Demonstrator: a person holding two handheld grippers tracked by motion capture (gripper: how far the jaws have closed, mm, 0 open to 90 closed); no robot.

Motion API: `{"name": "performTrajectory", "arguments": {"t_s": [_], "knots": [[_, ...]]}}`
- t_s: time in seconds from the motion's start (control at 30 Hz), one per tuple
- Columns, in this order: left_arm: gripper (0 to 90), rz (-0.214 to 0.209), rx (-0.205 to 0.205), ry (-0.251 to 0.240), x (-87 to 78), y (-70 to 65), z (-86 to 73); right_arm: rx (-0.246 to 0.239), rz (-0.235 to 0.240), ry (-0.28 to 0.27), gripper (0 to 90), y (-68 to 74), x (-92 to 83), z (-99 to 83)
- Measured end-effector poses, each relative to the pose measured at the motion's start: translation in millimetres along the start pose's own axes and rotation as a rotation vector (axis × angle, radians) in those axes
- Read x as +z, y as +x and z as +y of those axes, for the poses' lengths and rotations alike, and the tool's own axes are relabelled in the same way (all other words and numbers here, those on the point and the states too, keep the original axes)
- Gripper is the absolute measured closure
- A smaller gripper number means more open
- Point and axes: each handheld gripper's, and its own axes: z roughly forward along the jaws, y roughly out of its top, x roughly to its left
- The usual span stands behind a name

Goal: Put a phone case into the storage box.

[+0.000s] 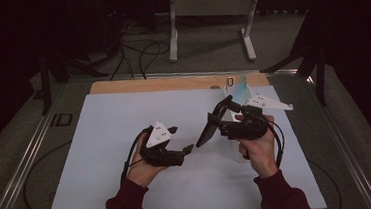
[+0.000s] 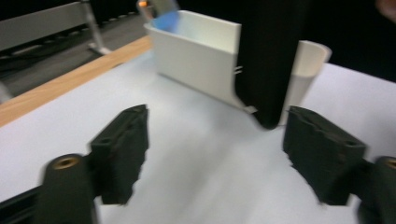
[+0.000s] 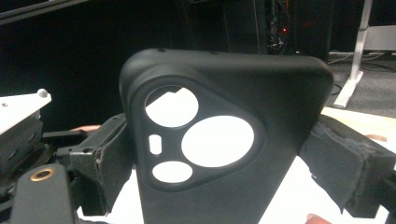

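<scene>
While the high view is taken first, the left gripper [image 1: 189, 148] is seen held low over the pale blue-white table mat [image 1: 106, 141], with nothing between its spread jaws. Just to its right, the right gripper [image 1: 214, 120] is raised, and a black soft-plastic phone case with a rounded camera cut-out [image 1: 206, 130] is clamped in it, hanging tilted from the jaws. Behind that gripper a white open-topped plastic bin [image 1: 241, 91] is partly hidden by the hand.

Along the left gripper [image 2: 215, 149] view, the two black pads are seen wide apart over bare mat, gripping nothing. Ahead of them and slightly to the right, the phone case [image 2: 271, 60] is seen edge-on, hanging down from above, with the white bin [image 2: 201, 60] standing on the mat right behind it.

From the right gripper [image 3: 224, 163] view, the phone case [image 3: 261, 93] is seen pinched upright between both pads, its round camera openings turned to the lens.
</scene>
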Motion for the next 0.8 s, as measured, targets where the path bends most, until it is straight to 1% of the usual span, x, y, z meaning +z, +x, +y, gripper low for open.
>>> {"name": "performTrajectory", "arguments": {"t_s": [0.03,0.07,0.1,0.17,0.33,0.43,0.5,0.6,0.67,0.8], "knots": [[16.0,0.000,0.000,0.000,0.0,0.0,0.0,0.000,0.000,0.000,13.5,0.0,0.0,0.0],[16.0,0.033,-0.011,0.017,-6.1,7.7,-5.8,0.000,0.000,0.000,13.5,0.0,0.0,0.0],[11.6,0.042,-0.014,0.022,-8.4,10.0,-8.0,-0.006,-0.012,-0.004,13.5,-1.1,-0.4,2.1],[8.8,0.061,-0.022,0.026,-12.0,13.7,-11.7,-0.013,-0.016,-0.007,13.5,-1.9,-1.1,3.8],[1.8,0.076,-0.054,0.025,-21.3,24.6,-19.3,-0.024,-0.030,-0.020,13.6,-5.0,-3.3,8.8],[0.0,0.091,-0.064,0.030,-26.0,29.6,-23.5,-0.029,-0.041,-0.023,13.6,-7.3,-3.6,10.6],[0.0,0.104,-0.066,0.032,-29.8,32.4,-26.8,-0.034,-0.041,-0.024,13.6,-9.4,-3.1,11.5],[0.0,0.123,-0.073,0.031,-34.7,36.4,-31.0,-0.043,-0.054,-0.024,13.7,-12.2,-2.3,12.8],[0.0,0.142,-0.075,0.028,-37.7,38.6,-34.0,-0.049,-0.059,-0.027,13.7,-13.9,-2.3,13.6],[0.0,0.170,-0.070,0.031,-41.6,41.4,-40.0,-0.047,-0.077,-0.030,13.8,-17.9,-1.3,15.7]]}}
